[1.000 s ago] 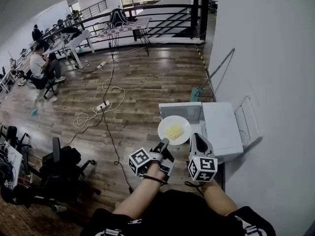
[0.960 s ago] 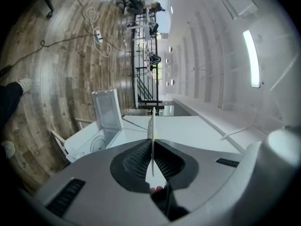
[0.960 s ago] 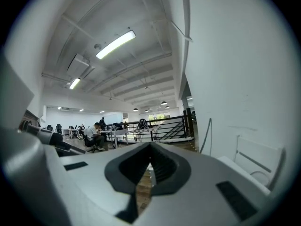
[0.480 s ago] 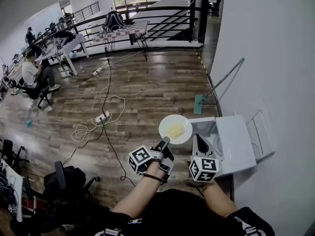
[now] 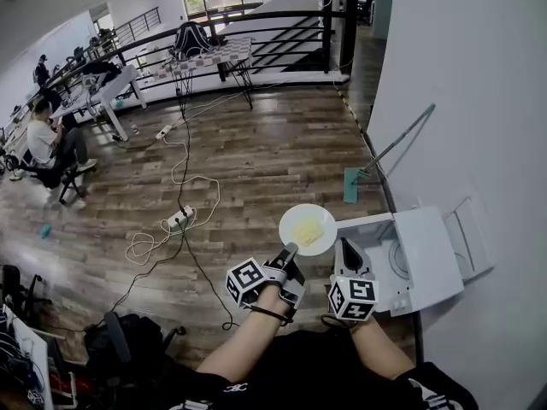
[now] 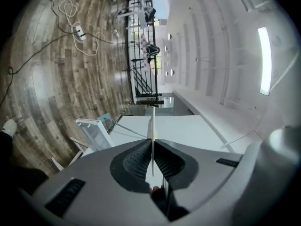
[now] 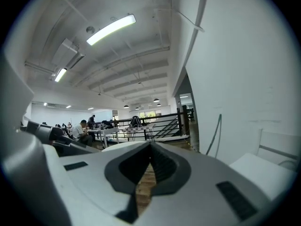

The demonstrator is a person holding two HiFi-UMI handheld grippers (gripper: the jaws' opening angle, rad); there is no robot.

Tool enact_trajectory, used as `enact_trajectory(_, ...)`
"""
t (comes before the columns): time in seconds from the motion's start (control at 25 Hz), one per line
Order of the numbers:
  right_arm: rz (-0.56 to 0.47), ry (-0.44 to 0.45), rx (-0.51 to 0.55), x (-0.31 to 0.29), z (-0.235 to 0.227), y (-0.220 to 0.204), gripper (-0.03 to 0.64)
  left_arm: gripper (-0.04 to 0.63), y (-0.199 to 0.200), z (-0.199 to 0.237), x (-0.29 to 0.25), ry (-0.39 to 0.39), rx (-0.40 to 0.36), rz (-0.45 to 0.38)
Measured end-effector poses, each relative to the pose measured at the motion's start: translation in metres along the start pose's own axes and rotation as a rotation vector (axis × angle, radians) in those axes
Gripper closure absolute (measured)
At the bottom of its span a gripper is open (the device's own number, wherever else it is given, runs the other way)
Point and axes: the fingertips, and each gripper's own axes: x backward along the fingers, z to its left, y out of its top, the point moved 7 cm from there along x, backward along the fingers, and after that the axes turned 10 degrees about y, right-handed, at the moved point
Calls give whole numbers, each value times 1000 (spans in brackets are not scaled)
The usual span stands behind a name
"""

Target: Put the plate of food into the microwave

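Observation:
A white plate (image 5: 308, 229) with a flat yellow piece of food is held level above the wooden floor, just left of the white microwave (image 5: 432, 254). The microwave's cavity faces the plate, and its glass turntable (image 5: 400, 260) shows inside. My left gripper (image 5: 287, 253) is shut on the plate's near rim. In the left gripper view the plate (image 6: 152, 133) stands edge-on between the jaws. My right gripper (image 5: 345, 251) hangs beside the plate in front of the cavity, shut with nothing in it; its jaw tips meet (image 7: 150, 146).
The microwave stands low against the white wall (image 5: 479, 101). A mop (image 5: 385, 156) leans on that wall beyond it. Cables and a power strip (image 5: 179, 220) lie on the floor to the left. An office chair (image 5: 120, 340) is at the near left. Desks and a seated person (image 5: 43, 143) are far off.
The view has swung so the microwave sits farther right and its open cavity with the turntable now shows. The plate stays in the left gripper, slightly nearer the opening.

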Motion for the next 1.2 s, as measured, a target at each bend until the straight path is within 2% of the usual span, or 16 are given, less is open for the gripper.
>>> enact_trajectory(0.24,23,-76,-35,-25,-5,-10,604,578,16,11,-18,8,24,59)
enact_trajectory(0.44,7,-114,-52,-58,-18,-4,603,577,35,8,-46,33,11,112)
enact_trajectory(0.88,-77,-203,-75,-138,-89,42,604,578,82,-49,-148,9,-71,170)
enact_trajectory(1.2,-87,-248,-91,-177,-139,52,603,578,90,-66,-214,23,-100,221)
